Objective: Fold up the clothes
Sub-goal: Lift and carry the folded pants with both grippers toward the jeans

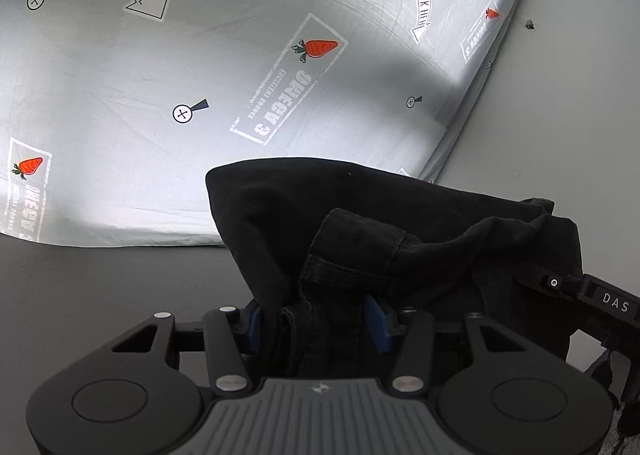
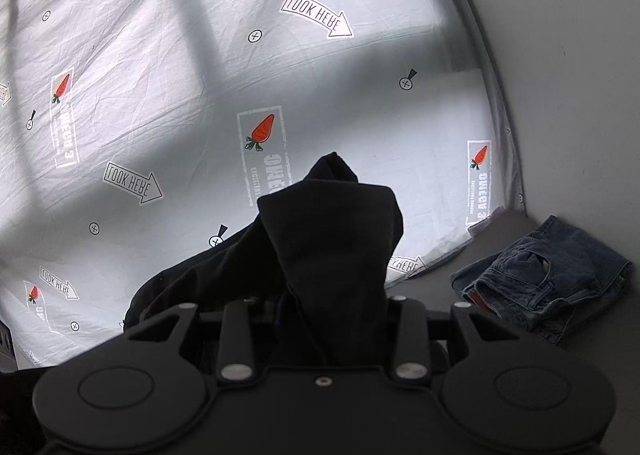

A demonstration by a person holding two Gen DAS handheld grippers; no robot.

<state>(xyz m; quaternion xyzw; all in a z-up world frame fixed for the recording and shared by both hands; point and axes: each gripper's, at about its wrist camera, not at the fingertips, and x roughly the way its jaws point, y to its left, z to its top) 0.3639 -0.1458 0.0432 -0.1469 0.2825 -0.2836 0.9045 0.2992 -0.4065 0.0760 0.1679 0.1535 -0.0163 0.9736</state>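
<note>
A black garment [image 1: 360,223] hangs bunched in front of the left wrist camera, with a stitched seam running down between the blue pads [image 1: 378,321]. My left gripper [image 1: 318,325] is shut on that seam. In the right wrist view the same black garment [image 2: 332,239] rises in a peaked fold over my right gripper [image 2: 332,307], which is shut on it; the cloth hides the fingertips. The garment is held above a white bedsheet [image 2: 180,115] printed with carrots and arrows. The other gripper's black body [image 1: 592,295] shows at the right edge of the left wrist view.
Folded blue jeans [image 2: 548,279] lie on the dark surface [image 2: 440,287] beside the sheet's corner, near a pale wall [image 2: 580,75]. The sheet [image 1: 160,75] ends at a dark grey surface [image 1: 100,287] in the left wrist view.
</note>
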